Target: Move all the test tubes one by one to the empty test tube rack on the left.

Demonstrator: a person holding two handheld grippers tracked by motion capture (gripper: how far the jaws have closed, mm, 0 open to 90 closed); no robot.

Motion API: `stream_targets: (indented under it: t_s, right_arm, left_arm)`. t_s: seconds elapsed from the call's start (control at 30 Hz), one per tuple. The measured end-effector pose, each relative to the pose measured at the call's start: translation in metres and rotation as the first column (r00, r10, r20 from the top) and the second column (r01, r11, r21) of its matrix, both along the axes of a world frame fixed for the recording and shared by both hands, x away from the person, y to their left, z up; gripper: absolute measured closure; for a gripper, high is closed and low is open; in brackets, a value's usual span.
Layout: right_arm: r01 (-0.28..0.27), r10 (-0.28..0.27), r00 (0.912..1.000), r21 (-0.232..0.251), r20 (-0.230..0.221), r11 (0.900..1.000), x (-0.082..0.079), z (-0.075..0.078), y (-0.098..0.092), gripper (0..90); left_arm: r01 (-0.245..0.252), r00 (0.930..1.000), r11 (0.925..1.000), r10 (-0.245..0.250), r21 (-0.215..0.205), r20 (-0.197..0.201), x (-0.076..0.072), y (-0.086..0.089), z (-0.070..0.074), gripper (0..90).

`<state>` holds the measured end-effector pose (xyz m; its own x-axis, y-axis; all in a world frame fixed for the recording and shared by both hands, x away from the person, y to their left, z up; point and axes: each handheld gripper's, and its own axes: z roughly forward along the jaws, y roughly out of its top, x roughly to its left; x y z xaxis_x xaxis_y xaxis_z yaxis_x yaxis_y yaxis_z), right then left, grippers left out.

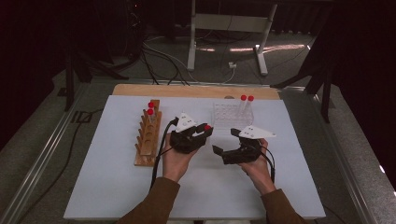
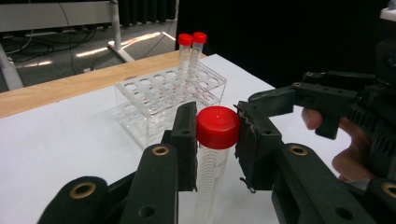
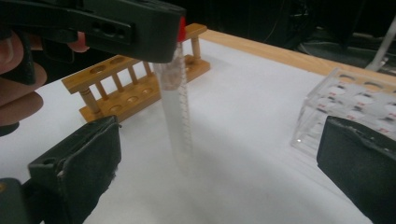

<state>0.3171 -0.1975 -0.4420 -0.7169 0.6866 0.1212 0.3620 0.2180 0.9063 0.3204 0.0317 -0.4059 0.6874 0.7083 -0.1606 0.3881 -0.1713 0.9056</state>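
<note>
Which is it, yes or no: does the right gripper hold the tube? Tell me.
No: in the right gripper view the right gripper stands open, its jaws wide apart of the tube, which the left gripper clamps by its red cap.

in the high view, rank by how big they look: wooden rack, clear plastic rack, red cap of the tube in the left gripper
1. wooden rack
2. clear plastic rack, shorter and farther from the camera, so the true gap is unsure
3. red cap, by far the smallest

Left gripper (image 1: 205, 132) jaws clamped, right gripper (image 1: 225, 146) jaws spread wide
</note>
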Motion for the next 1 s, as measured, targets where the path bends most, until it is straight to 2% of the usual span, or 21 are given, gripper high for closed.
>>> stream_targets:
  t_s: [0.33,0.6,0.8,1.0]
  right_arm:
    - [0.022,-0.021,0.9994,-0.005,0.029,1.000,-0.001,0.002,-0.009,0.0]
    - [0.035,-0.035,0.9982,0.012,0.049,0.999,-0.002,0.002,-0.019,0.0]
    - [0.031,-0.032,0.9984,0.022,0.047,0.999,-0.003,0.002,-0.028,0.0]
    - [0.053,-0.054,0.9978,0.021,0.038,0.998,-0.004,0.001,-0.037,0.0]
  left_arm:
    - [-0.025,0.9997,0.9996,0.025,-0.013,0.007,0.001,0.013,0.006,71.0]
    - [-0.051,0.9984,0.9985,0.052,-0.017,0.021,0.003,0.027,0.013,71.0]
    - [-0.076,0.9966,0.9969,0.077,-0.018,0.030,0.005,0.038,0.018,71.0]
    - [-0.101,0.9938,0.9947,0.101,-0.019,0.045,0.008,0.048,0.024,70.9]
